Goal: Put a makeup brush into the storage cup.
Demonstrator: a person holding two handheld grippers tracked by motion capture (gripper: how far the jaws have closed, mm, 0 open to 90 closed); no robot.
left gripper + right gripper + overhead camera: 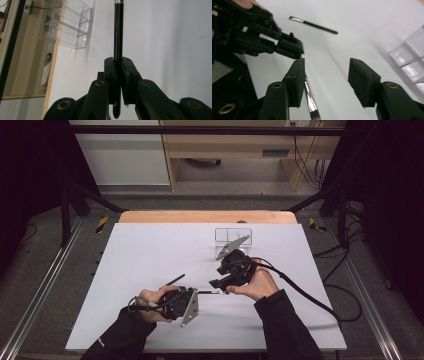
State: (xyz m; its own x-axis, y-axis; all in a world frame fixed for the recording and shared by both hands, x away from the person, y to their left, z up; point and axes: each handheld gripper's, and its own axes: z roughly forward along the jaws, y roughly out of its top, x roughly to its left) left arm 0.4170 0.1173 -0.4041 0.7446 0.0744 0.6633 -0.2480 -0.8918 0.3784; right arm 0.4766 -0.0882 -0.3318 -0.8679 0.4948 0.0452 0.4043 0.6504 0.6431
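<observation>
Sitting pinched in the left gripper [119,72]: a slim black brush [118,32], jaws closed flat on its handle, both pads pressing it, most of the shaft running straight out ahead past the fingertips. Hovering low over the white table [150,250] at its near middle, between the two hands. Pointing its long axis from the left gripper towards the right gripper [325,80], roughly across the table in the high view.

Standing wide open, that right gripper, gripping nothing. Passing just beside the inner face of its left jaw in the right gripper view: the brush's shiny metal collar, inside the gap but well off centre, whether touching the pad or not being hard to tell. Judging from that, needing a small sideways shift to centre the shaft before closing, if a hand-over is what is coming; being by far the nearer tool for taking it.

Lying loose on the table beyond the left gripper: a second brush [313,24], flat, apart from both tools.

Standing farther off, at the table's far side beyond the right hand [260,282]: a clear divided organiser [65,23], its compartments looking empty as far as the transparent walls are allowing a judgement.
</observation>
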